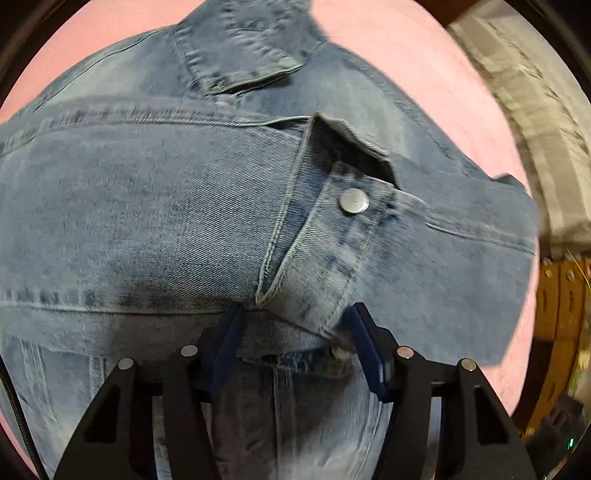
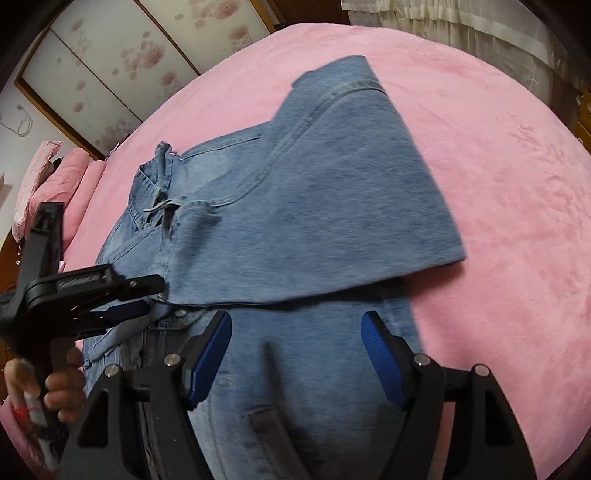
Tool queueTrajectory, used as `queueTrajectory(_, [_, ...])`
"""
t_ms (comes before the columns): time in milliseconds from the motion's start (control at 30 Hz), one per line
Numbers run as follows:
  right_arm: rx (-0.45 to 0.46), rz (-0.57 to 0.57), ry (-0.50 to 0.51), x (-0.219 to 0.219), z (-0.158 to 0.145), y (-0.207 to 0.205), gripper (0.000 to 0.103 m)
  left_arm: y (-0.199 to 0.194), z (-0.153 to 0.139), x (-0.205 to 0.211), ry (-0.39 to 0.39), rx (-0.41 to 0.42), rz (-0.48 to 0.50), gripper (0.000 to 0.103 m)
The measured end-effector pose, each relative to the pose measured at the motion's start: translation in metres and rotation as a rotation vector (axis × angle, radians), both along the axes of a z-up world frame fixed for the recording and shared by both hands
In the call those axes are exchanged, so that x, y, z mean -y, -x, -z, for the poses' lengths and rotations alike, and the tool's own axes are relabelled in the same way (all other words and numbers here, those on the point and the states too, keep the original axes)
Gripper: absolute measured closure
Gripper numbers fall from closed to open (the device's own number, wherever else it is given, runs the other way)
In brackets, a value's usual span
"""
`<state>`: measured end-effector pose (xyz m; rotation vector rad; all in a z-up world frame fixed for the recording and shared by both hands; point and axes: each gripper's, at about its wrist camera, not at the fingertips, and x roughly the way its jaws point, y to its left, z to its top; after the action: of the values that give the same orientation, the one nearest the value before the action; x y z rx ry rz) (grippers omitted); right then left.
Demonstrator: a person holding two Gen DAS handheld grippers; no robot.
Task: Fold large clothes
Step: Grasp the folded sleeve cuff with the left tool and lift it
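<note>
Left gripper [image 1: 291, 332] pointing steeply down at the jacket [image 1: 147, 206], jaws about half open. Sleeve cuff [image 1: 325, 258] sits in the gap between the blue pads [image 1: 227, 339]; can't tell if the pads actually press it, view is blurred. Cuff has a metal button [image 1: 354, 200] just above the jaws.

Right gripper [image 2: 295, 354] hovers over the lower part of the jacket [image 2: 314, 387], jaws wide, nothing between the pads [image 2: 210, 354]. Denim only underneath them.

In the right wrist view the left gripper [image 2: 136, 310] comes in from the left edge, tips at the folded sleeve's end near the jacket's middle. A hand [image 2: 62, 384] holds its grip at lower left.

Jacket lies flat on the pink bed [image 2: 498, 184], collar [image 2: 155, 184] at the far left end. One sleeve [image 2: 332, 192] is folded across the body, lying on top of it.

Further back: pink pillows [image 2: 66, 173] at the bed's left end, floral panels [image 2: 122, 51] on the wall, pale curtain [image 2: 461, 26] top right.
</note>
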<state>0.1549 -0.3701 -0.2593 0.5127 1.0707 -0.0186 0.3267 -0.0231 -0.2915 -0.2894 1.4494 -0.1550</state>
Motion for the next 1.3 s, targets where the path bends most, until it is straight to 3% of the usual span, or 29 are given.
queueTrajectory(167, [-0.013, -0.02, 0.013, 0.016, 0.007, 0.002, 0.03, 0.001, 0.0, 0.015, -0.05, 0.042, -0.072, 0.046])
queueTrajectory(267, [-0.027, -0.018, 0.035, 0.023, 0.01, 0.001, 0.03, 0.0, -0.004, 0.035, -0.102, 0.079, -0.084, 0.059])
queueTrajectory(333, [-0.027, -0.012, 0.034, 0.029, 0.011, 0.001, 0.03, -0.005, -0.003, 0.055, -0.164, 0.093, -0.073, 0.074])
queueTrajectory(400, [-0.035, -0.011, 0.028, 0.035, 0.015, 0.0, 0.03, -0.009, -0.004, 0.071, -0.223, 0.105, -0.074, 0.081])
queueTrajectory(433, [-0.039, -0.015, 0.023, 0.037, 0.017, -0.001, 0.03, -0.01, -0.006, 0.079, -0.251, 0.12, -0.071, 0.091])
queueTrajectory(500, [-0.031, -0.025, 0.023, 0.04, 0.019, -0.004, 0.03, -0.013, -0.015, 0.094, -0.279, 0.16, -0.063, 0.092])
queueTrajectory(700, [0.001, -0.068, 0.068, 0.037, 0.016, -0.012, 0.03, -0.033, -0.078, 0.133, -0.204, 0.27, -0.037, 0.093])
queueTrajectory(833, [0.028, -0.004, 0.029, 0.042, 0.01, -0.015, 0.029, -0.048, -0.128, 0.12, -0.054, 0.329, -0.049, 0.094])
queueTrajectory(967, [0.09, 0.047, 0.01, 0.045, -0.003, -0.016, 0.023, -0.053, -0.168, 0.117, 0.001, 0.401, -0.062, 0.095])
queueTrajectory(1033, [0.143, 0.045, -0.004, 0.046, -0.013, -0.015, 0.023, -0.054, -0.186, 0.106, -0.005, 0.474, -0.087, 0.095])
queueTrajectory(1100, [0.182, 0.021, 0.021, 0.044, -0.021, -0.016, 0.023, -0.056, -0.205, 0.091, -0.061, 0.55, -0.101, 0.095])
queueTrajectory(1200, [0.168, -0.018, 0.091, 0.04, -0.021, -0.021, 0.023, -0.05, -0.228, 0.068, -0.098, 0.616, -0.131, 0.095])
queueTrajectory(1300, [0.134, -0.045, 0.111, 0.037, -0.013, -0.028, 0.023, -0.047, -0.235, 0.037, -0.137, 0.628, -0.184, 0.095])
